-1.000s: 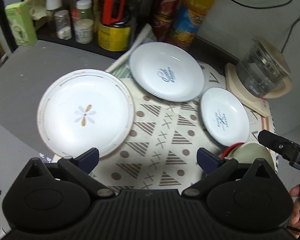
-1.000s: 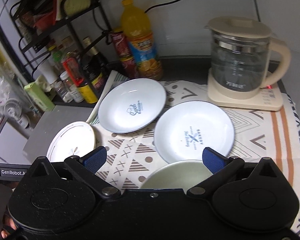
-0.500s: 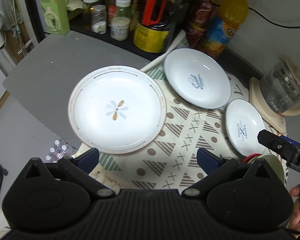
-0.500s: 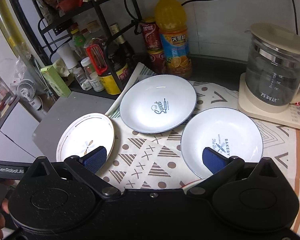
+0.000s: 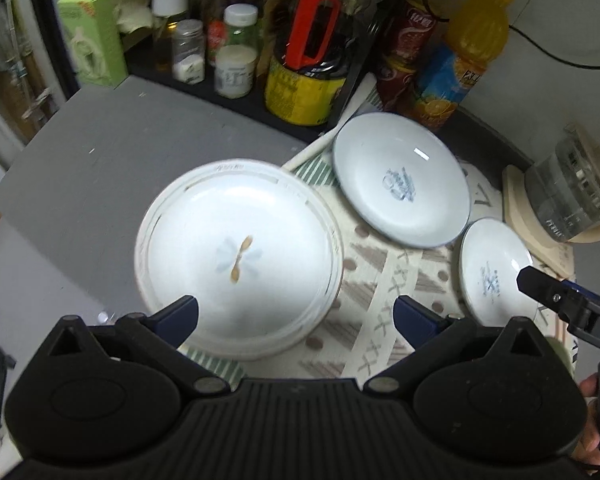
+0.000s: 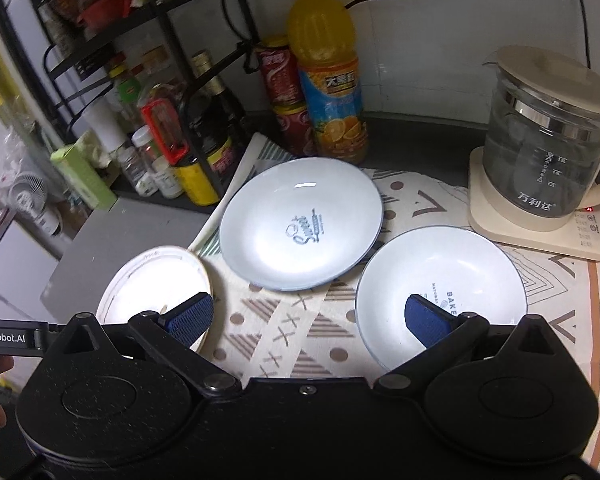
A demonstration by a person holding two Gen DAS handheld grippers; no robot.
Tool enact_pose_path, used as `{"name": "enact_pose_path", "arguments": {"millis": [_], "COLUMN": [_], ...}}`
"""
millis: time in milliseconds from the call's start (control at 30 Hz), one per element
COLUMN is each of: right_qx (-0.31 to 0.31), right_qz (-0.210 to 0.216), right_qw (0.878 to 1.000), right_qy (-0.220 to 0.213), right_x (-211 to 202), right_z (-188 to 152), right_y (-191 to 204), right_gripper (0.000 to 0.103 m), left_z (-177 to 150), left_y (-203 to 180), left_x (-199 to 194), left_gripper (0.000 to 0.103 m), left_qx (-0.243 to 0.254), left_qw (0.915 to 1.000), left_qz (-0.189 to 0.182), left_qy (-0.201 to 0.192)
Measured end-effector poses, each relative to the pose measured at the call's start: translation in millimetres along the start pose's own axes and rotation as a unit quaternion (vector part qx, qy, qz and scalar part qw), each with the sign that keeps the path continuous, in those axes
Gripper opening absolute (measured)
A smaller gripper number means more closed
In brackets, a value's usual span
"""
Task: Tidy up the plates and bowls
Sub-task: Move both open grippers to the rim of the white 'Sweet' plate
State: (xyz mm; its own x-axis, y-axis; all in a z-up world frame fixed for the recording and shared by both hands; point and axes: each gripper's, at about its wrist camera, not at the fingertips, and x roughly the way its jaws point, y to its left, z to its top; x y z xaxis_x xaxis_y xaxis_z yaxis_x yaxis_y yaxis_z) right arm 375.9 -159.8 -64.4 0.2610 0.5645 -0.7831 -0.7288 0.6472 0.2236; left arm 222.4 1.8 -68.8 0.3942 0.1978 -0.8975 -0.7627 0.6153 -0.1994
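We hold both tools apart, empty: left tool over the cream plate, right tool by the bakery plate; plates lie flat, unstacked, likely for stacking.

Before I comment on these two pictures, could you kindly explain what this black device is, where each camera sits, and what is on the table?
No robot here: a person holds a two-finger tool in each hand, each with a fisheye camera looking along its fingers. One picture comes from the left hand-held gripper, the other from the right hand-held gripper. Both are open and hold nothing. On the patterned cloth lie three dishes: a flower plate, a "Sweet" plate and a "Bakery" plate. Behind stand a juice bottle and a glass kettle.
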Motion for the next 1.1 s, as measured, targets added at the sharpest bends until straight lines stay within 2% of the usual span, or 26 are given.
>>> {"name": "enact_pose_path", "arguments": {"millis": [233, 300, 467, 633, 733, 900, 967, 1100], "right_qx": [0.057, 0.071, 0.114, 0.144, 0.168, 0.211, 0.228, 0.259], "right_qz": [-0.036, -0.053, -0.062, -0.074, -0.074, -0.062, -0.060, -0.059], "right_qw": [0.998, 0.996, 0.991, 0.987, 0.983, 0.976, 0.972, 0.964], "right_qy": [-0.015, -0.016, -0.013, -0.009, -0.004, 0.001, 0.005, 0.014], "right_x": [13.4, 19.1, 36.0, 48.2, 57.6, 75.3, 82.7, 97.0], "right_z": [16.5, 21.4, 31.3, 37.4, 40.1, 45.2, 47.2, 47.7], "right_y": [-6.6, -10.6, -20.5, -22.2, -26.3, -38.7, -44.8, -57.9], "right_gripper": [0.102, 0.097, 0.083, 0.076, 0.067, 0.052, 0.039, 0.033], "left_z": [44.8, 56.1, 78.8, 96.1, 104.5, 116.5, 120.4, 125.7], "left_y": [-0.2, 0.4, 2.8, 8.7, 8.9, 12.7, 14.5, 16.9], "left_x": [28.2, 36.2, 51.7, 67.8, 79.4, 100.9, 111.4, 128.9], "left_gripper": [0.102, 0.102, 0.100, 0.099, 0.094, 0.076, 0.068, 0.056], "left_qx": [0.014, 0.012, 0.012, -0.007, -0.011, -0.027, -0.036, -0.053], "left_qw": [0.9996, 0.9992, 0.9978, 0.9950, 0.9937, 0.9911, 0.9891, 0.9857], "left_qz": [-0.017, -0.029, -0.059, -0.092, -0.101, -0.114, -0.123, -0.133], "left_qy": [0.018, 0.025, 0.026, 0.036, 0.047, 0.062, 0.073, 0.089]}}
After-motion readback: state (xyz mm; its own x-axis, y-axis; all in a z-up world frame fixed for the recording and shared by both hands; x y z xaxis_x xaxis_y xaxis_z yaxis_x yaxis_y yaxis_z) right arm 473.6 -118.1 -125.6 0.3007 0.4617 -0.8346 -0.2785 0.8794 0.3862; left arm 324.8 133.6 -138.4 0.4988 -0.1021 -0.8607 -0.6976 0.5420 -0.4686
